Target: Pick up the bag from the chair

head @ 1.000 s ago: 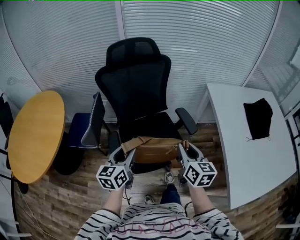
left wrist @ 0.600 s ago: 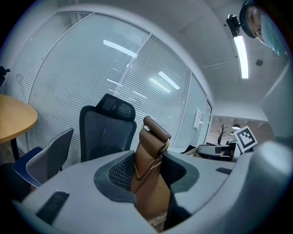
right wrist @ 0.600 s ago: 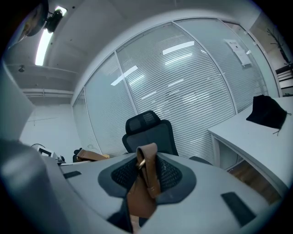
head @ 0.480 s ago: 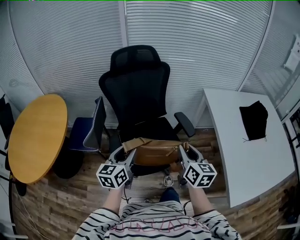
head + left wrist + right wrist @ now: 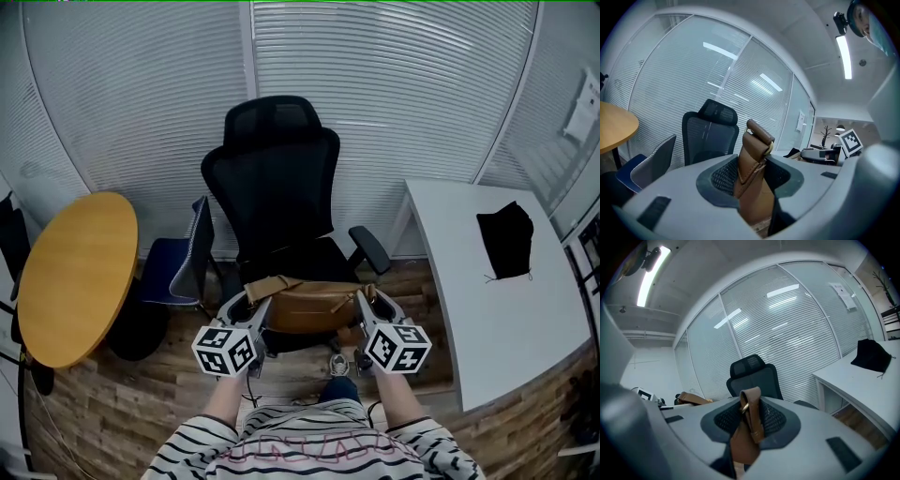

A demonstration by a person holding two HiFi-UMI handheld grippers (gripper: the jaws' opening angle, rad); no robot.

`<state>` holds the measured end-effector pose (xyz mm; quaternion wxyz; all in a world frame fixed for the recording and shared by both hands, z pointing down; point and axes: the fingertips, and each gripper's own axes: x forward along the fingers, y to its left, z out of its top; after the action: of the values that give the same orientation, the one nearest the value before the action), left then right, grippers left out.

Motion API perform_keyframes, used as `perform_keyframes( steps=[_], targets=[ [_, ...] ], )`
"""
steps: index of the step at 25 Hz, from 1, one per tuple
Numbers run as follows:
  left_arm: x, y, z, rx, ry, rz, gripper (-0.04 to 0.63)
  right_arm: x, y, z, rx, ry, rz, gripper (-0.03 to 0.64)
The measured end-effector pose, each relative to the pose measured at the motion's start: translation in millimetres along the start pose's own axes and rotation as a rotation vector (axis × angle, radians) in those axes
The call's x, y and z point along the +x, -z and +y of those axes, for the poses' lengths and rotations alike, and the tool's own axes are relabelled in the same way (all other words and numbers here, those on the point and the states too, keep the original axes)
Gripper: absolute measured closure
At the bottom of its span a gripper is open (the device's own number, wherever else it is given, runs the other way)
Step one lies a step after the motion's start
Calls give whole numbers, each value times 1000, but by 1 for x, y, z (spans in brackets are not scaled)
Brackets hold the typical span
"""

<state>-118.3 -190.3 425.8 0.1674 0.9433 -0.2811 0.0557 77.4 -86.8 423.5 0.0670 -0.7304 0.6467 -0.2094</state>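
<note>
A tan leather bag hangs between my two grippers, lifted in front of the seat of the black mesh office chair. My left gripper is shut on the bag's left strap end. My right gripper is shut on the right strap end, with its brass ring showing. The jaws of both grippers press against the leather. The bag's body sags between them, just above the chair's front edge.
A round wooden table stands at the left, with a blue and grey chair beside it. A white desk at the right carries a black cloth. Blinds on glass walls close the back. Wood floor lies below.
The view has shifted slightly, so the chair sits a little lower in the frame. Both grippers keep their hold on the bag, which stays raised at about the same height.
</note>
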Motion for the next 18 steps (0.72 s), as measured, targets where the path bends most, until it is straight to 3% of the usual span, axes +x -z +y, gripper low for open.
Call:
perform_keyframes(
  steps=[18],
  targets=[
    [-7, 9, 5, -7, -20, 7, 422, 2, 10, 3, 5, -8, 12, 497]
  ],
)
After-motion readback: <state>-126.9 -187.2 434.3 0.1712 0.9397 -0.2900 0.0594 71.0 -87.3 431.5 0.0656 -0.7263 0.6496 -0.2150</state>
